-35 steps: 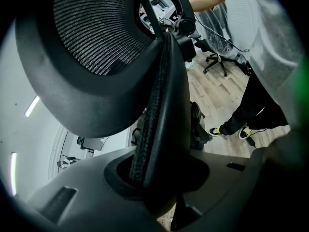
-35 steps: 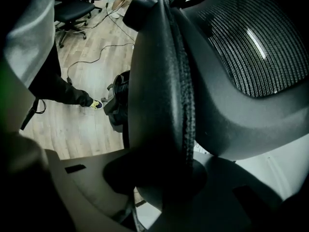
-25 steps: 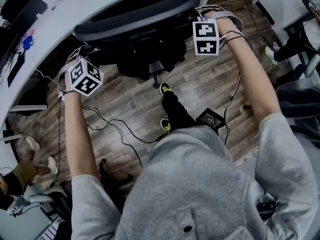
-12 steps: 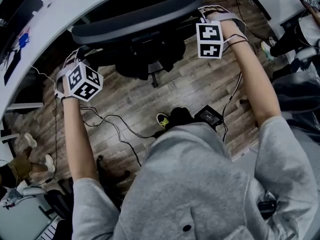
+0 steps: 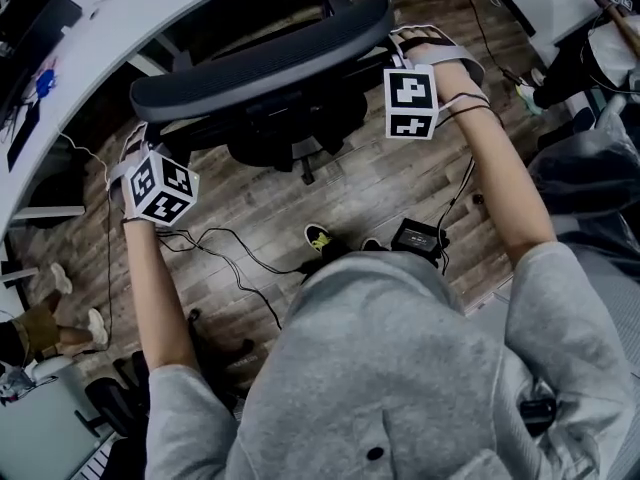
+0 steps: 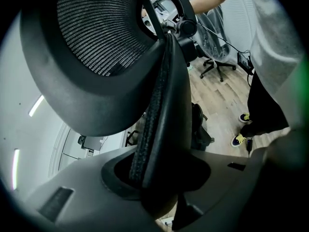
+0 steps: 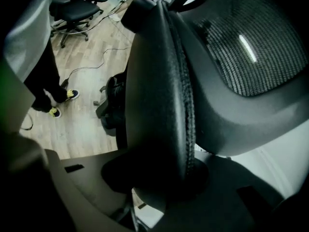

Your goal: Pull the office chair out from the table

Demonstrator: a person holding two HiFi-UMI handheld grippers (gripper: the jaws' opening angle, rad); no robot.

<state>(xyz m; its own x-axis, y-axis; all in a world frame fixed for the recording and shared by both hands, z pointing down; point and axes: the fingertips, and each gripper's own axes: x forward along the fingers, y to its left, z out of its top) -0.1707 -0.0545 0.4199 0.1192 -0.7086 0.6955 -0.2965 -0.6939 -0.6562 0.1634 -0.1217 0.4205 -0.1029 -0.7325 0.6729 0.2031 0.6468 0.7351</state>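
Two claws (image 6: 159,180) (image 7: 164,175) clamp office chair (image 5: 260,63); right opening.

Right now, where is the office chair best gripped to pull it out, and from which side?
On the office chair, likely the backrest's two side edges, approached from behind, opposite the table: the rim is thin enough to sit between jaws, and the back faces the person.
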